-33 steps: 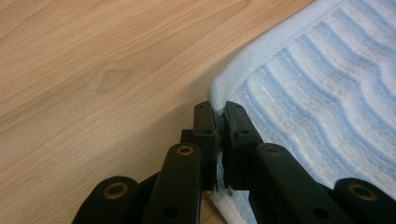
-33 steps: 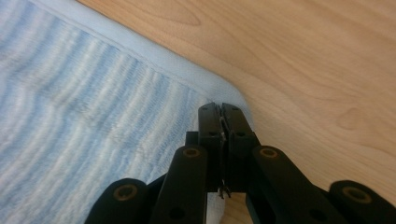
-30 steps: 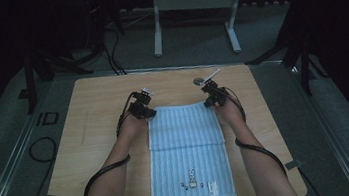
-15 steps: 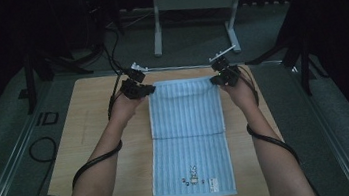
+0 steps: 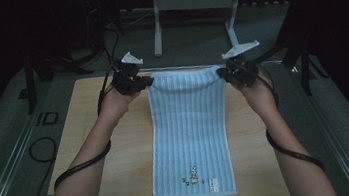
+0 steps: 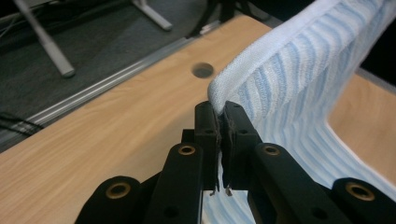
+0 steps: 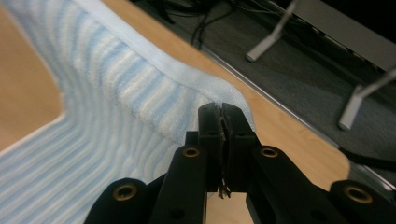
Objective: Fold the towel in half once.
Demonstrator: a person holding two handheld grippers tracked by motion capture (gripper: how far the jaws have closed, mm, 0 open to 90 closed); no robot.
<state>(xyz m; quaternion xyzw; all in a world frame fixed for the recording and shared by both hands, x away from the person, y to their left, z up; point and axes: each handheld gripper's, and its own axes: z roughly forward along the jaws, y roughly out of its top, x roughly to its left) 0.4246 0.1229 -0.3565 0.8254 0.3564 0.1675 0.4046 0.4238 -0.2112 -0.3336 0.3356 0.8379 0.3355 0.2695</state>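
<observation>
Both claws are pinched tight on the far corners of the towel, the left gripper on one, the right gripper on the other. Behind them the cloth trails down onto the table; the pinched corner tips are hidden between the jaws.

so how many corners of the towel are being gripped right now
2. The left gripper is shut on the far left corner of the towel; the right gripper on the far right. Both near corners lie free.
</observation>
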